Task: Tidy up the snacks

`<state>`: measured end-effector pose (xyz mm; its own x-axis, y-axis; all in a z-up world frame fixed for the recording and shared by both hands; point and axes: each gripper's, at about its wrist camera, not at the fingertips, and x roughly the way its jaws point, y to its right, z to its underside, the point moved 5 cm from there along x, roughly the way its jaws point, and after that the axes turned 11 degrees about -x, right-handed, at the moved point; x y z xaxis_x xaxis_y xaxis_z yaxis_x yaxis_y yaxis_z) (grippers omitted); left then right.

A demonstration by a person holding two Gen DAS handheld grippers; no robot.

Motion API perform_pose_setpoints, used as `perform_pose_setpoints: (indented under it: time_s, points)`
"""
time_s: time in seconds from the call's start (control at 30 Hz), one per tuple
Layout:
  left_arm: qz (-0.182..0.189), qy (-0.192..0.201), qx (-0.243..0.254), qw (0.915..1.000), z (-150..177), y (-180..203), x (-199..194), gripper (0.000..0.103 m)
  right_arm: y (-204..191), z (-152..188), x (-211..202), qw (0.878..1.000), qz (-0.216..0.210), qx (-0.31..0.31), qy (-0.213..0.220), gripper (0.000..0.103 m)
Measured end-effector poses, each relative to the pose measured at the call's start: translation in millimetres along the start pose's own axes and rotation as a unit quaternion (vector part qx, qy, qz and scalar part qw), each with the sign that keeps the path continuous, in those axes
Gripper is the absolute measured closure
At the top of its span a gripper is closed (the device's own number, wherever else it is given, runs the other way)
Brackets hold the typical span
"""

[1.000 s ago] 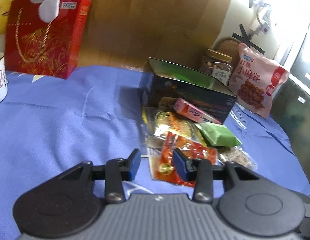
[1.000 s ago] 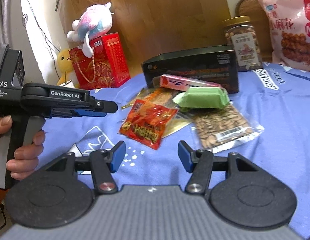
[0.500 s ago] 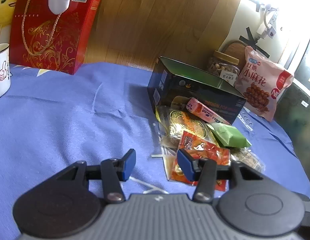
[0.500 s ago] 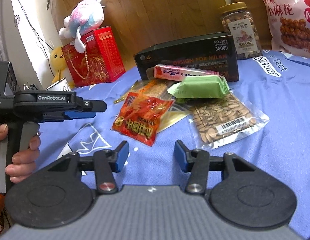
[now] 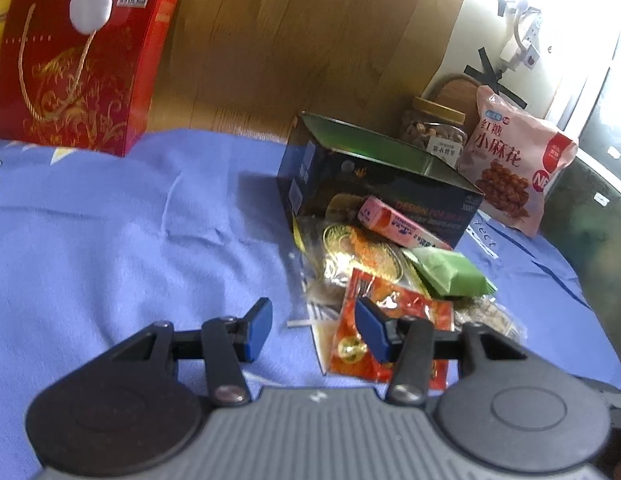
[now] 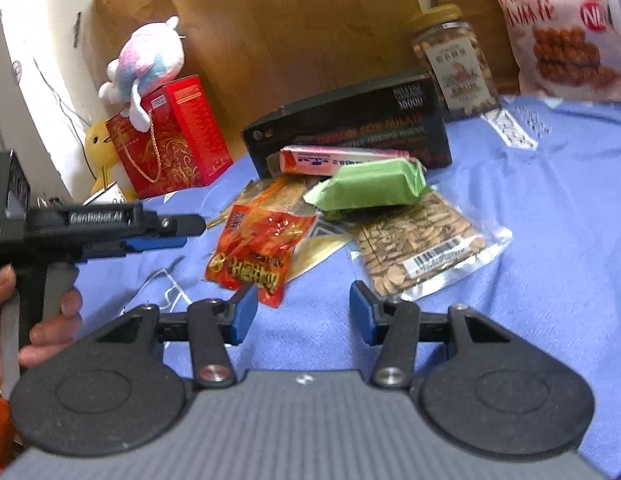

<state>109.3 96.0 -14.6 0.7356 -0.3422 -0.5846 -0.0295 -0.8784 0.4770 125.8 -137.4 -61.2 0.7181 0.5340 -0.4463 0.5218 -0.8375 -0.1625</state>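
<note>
**Both grippers poised over a heap of snacks, nothing picked up yet**

The snacks lie bunched against the front of a dark box (image 5: 374,184) whose top stands open, which looks to me like the place they are meant to go. A red packet (image 6: 258,252) sits nearest, with a green packet (image 6: 370,188) and a pink bar (image 6: 330,159) propped on the heap behind it and a clear bag of seeds (image 6: 422,248) off to one side.

The left gripper (image 5: 312,330) hangs low by the red packet, fingers partly open and gripping nothing. The right gripper (image 6: 300,314) is likewise half open and empty, just short of the heap; I judge both are lining up for a first pick.

Everything rests on a tabletop under a rumpled blue cloth (image 5: 130,240). At the back stand a nut jar (image 6: 456,60), a pink snack bag (image 5: 514,164), a red gift bag (image 5: 82,76) with a plush toy (image 6: 150,60) on top, and wooden panelling.
</note>
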Motion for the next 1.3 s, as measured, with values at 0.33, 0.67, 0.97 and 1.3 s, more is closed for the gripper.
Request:
perform_pose_setpoints:
  time_s: [0.33,0.67,0.97,1.3]
  points:
    - [0.019,0.004,0.006,0.9998,-8.5,-2.5,-14.3,0.056,2.3,-11.0,-16.8,1.000,0.004,-0.014,0.027,0.049]
    - [0.046,-0.021,0.017,0.9986,-5.7,12.4,8.2,0.052,9.9,-18.1,1.2,0.999,-0.027,0.019,0.020,0.048]
    - [0.036,-0.047,0.036,0.9976,28.9,29.5,16.7,0.069,-16.8,-16.4,36.5,0.998,-0.034,-0.042,-0.037,0.079]
    - [0.056,-0.048,0.026,0.9969,45.9,55.1,0.5,0.079,-10.9,-6.6,-0.2,0.999,-0.025,-0.032,-0.016,0.087]
